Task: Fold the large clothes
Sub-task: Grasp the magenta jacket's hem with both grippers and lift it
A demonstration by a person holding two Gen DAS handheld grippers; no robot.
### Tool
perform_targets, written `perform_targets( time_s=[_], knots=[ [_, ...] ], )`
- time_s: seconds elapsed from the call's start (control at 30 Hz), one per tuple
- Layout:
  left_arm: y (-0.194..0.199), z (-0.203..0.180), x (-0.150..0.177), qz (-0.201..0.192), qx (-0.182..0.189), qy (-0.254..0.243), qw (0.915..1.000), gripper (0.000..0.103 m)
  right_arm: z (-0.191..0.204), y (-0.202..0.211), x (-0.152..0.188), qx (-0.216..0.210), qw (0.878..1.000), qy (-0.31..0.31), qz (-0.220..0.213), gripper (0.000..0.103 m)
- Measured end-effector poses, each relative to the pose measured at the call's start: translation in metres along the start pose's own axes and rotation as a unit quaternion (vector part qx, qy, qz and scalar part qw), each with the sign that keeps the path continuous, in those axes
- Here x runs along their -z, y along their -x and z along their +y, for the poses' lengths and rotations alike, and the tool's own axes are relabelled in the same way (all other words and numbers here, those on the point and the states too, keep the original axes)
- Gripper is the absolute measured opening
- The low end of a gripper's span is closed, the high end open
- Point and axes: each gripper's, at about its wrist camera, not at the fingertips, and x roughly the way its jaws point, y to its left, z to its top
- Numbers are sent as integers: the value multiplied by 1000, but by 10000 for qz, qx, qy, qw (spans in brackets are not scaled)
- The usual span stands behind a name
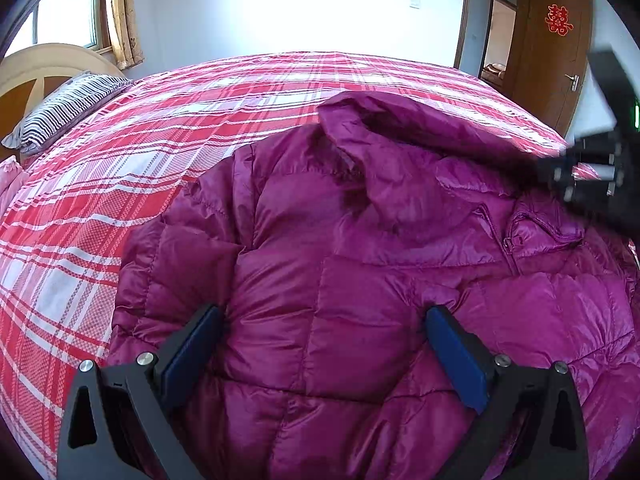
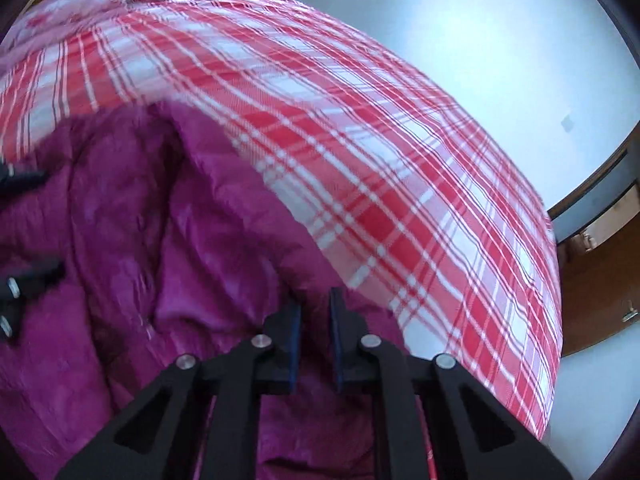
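Observation:
A purple quilted puffer jacket [image 1: 360, 248] lies spread on a bed with a red and white plaid sheet [image 1: 120, 168], its hood [image 1: 400, 140] flopped over the chest. My left gripper [image 1: 324, 312] is open wide just above the jacket's body, and nothing is between its blue pads. In the right wrist view the jacket [image 2: 120, 240] fills the lower left. My right gripper [image 2: 316, 308] is shut at the jacket's edge beside the sheet [image 2: 400, 160], with purple fabric in the thin gap between its pads. It also shows, blurred, as the right gripper [image 1: 588, 172] near the collar.
A striped pillow [image 1: 68, 108] lies by the curved headboard [image 1: 32, 68] at the far left. A brown door [image 1: 552, 60] stands open at the right, past the bed's corner. Pale floor [image 2: 500, 60] runs beyond the bed's far side.

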Motion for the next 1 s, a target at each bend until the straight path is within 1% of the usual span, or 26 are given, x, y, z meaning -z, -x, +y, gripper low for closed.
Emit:
perform_targets(
  time_s=[0.07,0.13,0.17,0.23,0.3,0.4,0.47,0.5,0.53,0.57,0.6,0.63,0.67,0.7,0.73,0.8,0.83,0.87,0.93,0.97,1.0],
  knots=[
    [0,-1,0,11,-11,-14,10000,102,6,-12,13,237,9997,-108,-43,13],
    [2,-2,0,15,-14,-14,10000,102,11,-18,18,411,9985,-288,-200,12],
    [5,-1,0,-9,-11,11,10000,102,16,-20,20,574,9974,-331,-297,12],
    [19,6,-3,-131,-9,168,9998,102,26,-22,21,818,9959,-197,-343,13],
    [41,9,-14,-434,60,160,9989,102,29,-23,20,936,9949,-104,-354,13],
    [72,6,-49,-1032,-119,48,9946,102,24,-19,23,781,9957,-262,-435,13],
    [74,3,-86,-1184,-51,85,9929,102,24,-19,24,790,9954,-284,-467,13],
    [69,2,-101,-1203,-65,114,9926,102,25,-19,24,830,9951,-265,-478,13],
    [62,0,-114,-1218,-163,136,9923,102,26,-18,24,862,9948,-249,-485,13],
    [48,-6,-130,-1159,-283,123,9928,102,27,-18,25,874,9946,-250,-496,13],
    [34,-11,-141,-1019,-283,18,9944,102,27,-19,25,866,9946,-262,-504,13],
    [21,-17,-148,-882,-342,-110,9955,102,26,-19,25,850,9947,-278,-512,13],
    [9,-22,-152,-767,-489,-190,9957,102,27,-18,26,828,9947,-304,-530,13],
    [-6,-29,-153,-593,-635,-316,9957,102,26,-18,26,809,9947,-329,-547,13],
    [-16,-33,-150,-434,-701,-478,9954,102,26,-17,28,800,9946,-347,-565,13],
    [-32,-40,-133,-227,-1007,-818,9913,102,26,-16,28,805,9943,-355,-595,13],
    [-40,-40,-123,-120,-1120,-897,9896,102,25,-15,30,785,9944,-368,-609,13],
    [-46,-36,-113,16,-1126,-895,9896,102,24,-14,30,733,9945,-404,-630,13],
    [-58,-25,-96,348,-976,-717,9920,102,21,-12,31,604,9949,-451,-673,14],
    [-62,-18,-90,417,-834,-530,9942,102,18,-8,31,506,9949,-480,-734,14],
    [-63,-13,-88,420,-733,-409,9956,102,16,-2,31,404,9946,-506,-810,16]
  ],
)
